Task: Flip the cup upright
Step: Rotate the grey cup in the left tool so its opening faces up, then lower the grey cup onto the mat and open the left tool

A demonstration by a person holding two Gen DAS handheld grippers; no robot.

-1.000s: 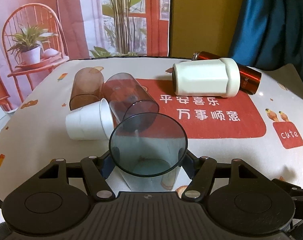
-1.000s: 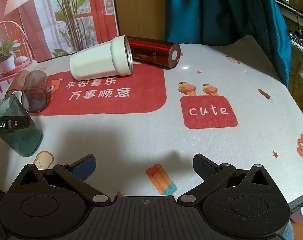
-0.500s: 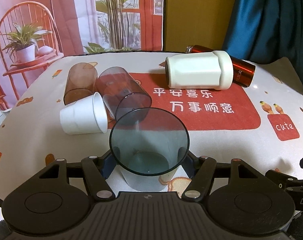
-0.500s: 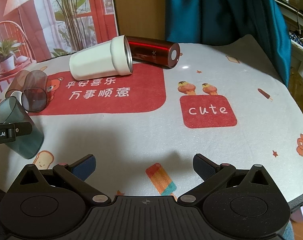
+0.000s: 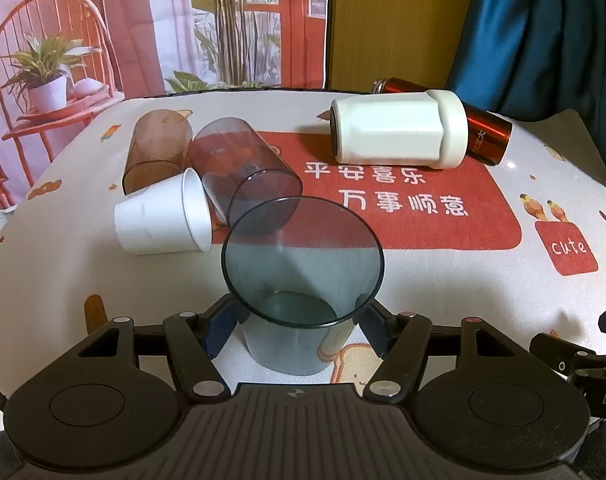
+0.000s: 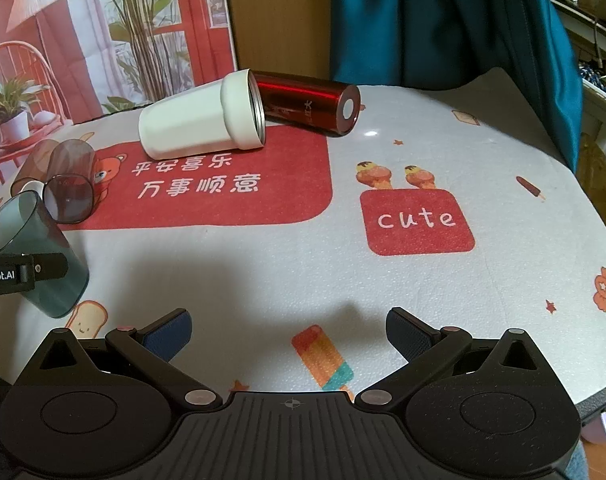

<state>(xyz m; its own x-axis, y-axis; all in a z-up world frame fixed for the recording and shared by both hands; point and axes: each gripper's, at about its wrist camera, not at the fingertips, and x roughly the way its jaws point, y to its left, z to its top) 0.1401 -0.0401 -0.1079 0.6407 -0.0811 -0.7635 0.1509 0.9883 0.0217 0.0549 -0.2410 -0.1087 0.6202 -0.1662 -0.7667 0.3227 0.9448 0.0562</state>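
While the left tool (image 5: 299, 322) squeezes the blue-grey cup (image 5: 299, 280) near the desk's (image 5: 443, 280) front left corner, mouth up but tipped, the right tool (image 6: 289, 330) waits wide open, holding nothing. What is left: stand it straight, let go.

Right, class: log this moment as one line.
left gripper: shut on blue-grey cup, tilted, base near tablecloth | right gripper: open, empty | white cup: on its side
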